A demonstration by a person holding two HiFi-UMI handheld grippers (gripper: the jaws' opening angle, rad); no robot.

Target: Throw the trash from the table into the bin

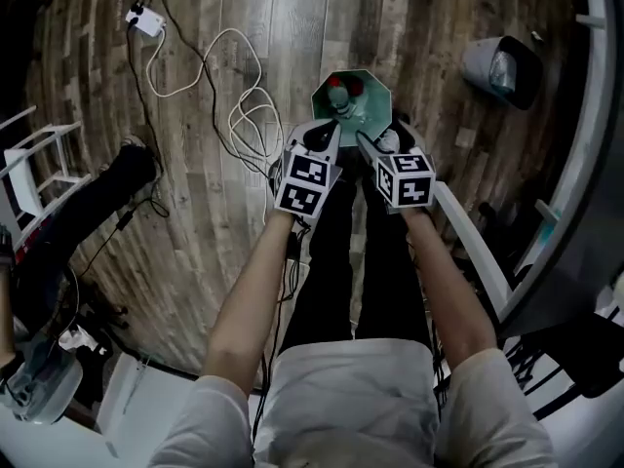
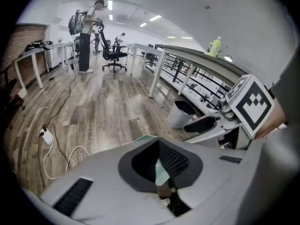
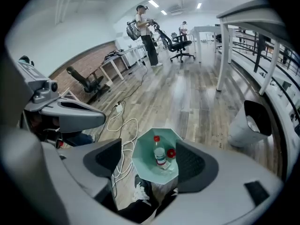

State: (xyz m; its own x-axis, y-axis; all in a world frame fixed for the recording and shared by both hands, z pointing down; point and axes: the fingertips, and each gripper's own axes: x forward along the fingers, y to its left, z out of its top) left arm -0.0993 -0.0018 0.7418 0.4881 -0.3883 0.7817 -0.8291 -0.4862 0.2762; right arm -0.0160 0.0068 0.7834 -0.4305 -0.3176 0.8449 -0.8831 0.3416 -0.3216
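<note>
Over the teal bin [image 1: 378,94] on the wooden floor, just ahead of the person's feet, both grippers hang side by side and point steeply down. The right gripper [image 3: 150,159] has its jaws spread wide with nothing between them, only the bin's mouth showing below. The left gripper [image 2: 161,167] has its pads drawn almost together; a thin sliver of teal shows through the gap and nothing is visibly gripped. Trash lies inside the bin: a clear bottle [image 3: 160,154] with a red cap, and a second red cap [image 3: 171,153] touching it on the right. By my reading the drop is done and this is the pause between loads. The next move calls for turning toward the table [image 1: 478,250], whose curved edge runs down the right side, and checking what is left on it. A yellow-green bottle [image 2: 214,47] stands on the far counter in the left gripper view, though I cannot tell whether it counts as trash. There is plenty of open room above the bin and across the floor on its far side. The closer hazards are the table's edge just right of the right forearm and a loose white cable [image 1: 244,115] looped on the floor just left of the bin. A grey bin [image 1: 502,66] stands further right, well apart.
</note>
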